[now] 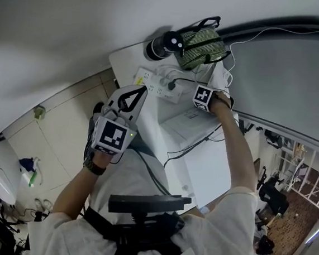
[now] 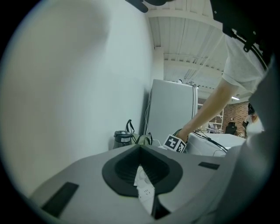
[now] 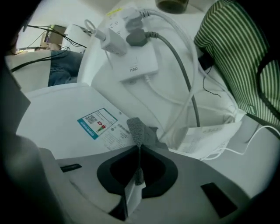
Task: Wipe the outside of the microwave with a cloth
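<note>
The white microwave (image 1: 195, 134) stands below me, and its top with a blue-edged label (image 3: 98, 122) fills the right gripper view. My right gripper (image 3: 139, 148) is shut on a small grey cloth (image 3: 138, 129), whose end sticks out past the jaws and lies on the microwave top near its back edge. In the head view the right gripper (image 1: 203, 96) reaches over the microwave's far end, and the cloth is hidden there. My left gripper (image 1: 139, 92) hangs in the air left of the microwave, shut with nothing in it, facing the wall (image 2: 78, 87).
A white power strip (image 3: 131, 59) with plugs and grey cables lies behind the microwave. A green striped bag (image 3: 238, 57) and a dark flask (image 1: 159, 47) stand at the back. A grey fridge (image 2: 173, 109) rises to the right. White paper packaging (image 3: 210, 135) lies beside the cloth.
</note>
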{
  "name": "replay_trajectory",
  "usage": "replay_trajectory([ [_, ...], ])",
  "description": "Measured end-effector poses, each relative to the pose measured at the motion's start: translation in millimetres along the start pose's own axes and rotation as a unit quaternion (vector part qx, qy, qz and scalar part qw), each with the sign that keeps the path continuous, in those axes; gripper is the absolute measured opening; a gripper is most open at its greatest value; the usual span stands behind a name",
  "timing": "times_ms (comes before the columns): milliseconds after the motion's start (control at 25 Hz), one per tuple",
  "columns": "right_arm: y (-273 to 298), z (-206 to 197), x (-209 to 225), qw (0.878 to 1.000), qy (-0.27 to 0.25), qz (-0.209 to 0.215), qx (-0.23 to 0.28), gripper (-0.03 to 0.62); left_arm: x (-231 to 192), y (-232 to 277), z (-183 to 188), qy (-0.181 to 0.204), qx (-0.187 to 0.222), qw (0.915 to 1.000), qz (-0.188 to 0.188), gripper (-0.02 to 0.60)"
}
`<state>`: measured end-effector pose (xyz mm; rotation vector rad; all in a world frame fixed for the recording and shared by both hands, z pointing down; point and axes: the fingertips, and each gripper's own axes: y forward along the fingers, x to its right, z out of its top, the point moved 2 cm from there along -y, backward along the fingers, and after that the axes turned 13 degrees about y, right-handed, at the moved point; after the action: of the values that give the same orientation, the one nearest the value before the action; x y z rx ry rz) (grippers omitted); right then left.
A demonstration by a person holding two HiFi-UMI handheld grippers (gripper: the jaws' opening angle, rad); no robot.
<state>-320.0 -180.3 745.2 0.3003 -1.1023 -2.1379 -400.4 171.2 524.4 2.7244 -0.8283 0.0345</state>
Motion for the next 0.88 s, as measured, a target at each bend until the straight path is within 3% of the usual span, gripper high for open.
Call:
replay_trajectory([
  [160, -2, 28, -60, 0.996, -0.047, 0.071, 0.014, 0.020, 6, -2, 9, 0.004, 0.002, 0.9999, -0.009, 0.028],
  [240, -17, 53, -112, 0.987, -0.089, 0.127, 0.039, 0.020, 8, -3, 13, 0.001, 0.006, 0.9999, -0.016, 0.028],
  [320, -52, 81, -171, 0.965, -0.115, 0.215, 0.096, 0.020, 11, -4, 16, 0.002, 0.015, 0.9994, -0.030, 0.028],
  [400, -107, 100, -221, 0.926, -0.098, 0.312, 0.186, 0.020, 17, -5, 25, 0.008, 0.029, 0.9981, -0.054, 0.028],
  [440, -137, 101, -235, 0.908, -0.083, 0.336, 0.236, 0.020, 21, -7, 32, 0.011, 0.038, 0.9969, -0.068, 0.028],
  [520, -185, 84, -242, 0.891, -0.055, 0.311, 0.326, 0.020, 36, -9, 49, 0.013, 0.056, 0.9940, -0.094, 0.028],
  [600, -212, 43, -233, 0.887, -0.012, 0.238, 0.397, 0.020, 64, -6, 68, 0.018, 0.075, 0.9892, -0.125, 0.028],
  [680, -218, -16, -218, 0.872, 0.072, 0.167, 0.454, 0.020, 104, 4, 91, 0.038, 0.103, 0.9780, -0.178, 0.028],
  [800, -205, -129, -204, 0.819, 0.233, 0.098, 0.514, 0.020, 169, 16, 131, 0.059, 0.145, 0.9555, -0.250, 0.028],
  [880, -181, -210, -214, 0.792, 0.313, 0.061, 0.520, 0.020, 213, 12, 156, 0.067, 0.173, 0.9412, -0.282, 0.028],
])
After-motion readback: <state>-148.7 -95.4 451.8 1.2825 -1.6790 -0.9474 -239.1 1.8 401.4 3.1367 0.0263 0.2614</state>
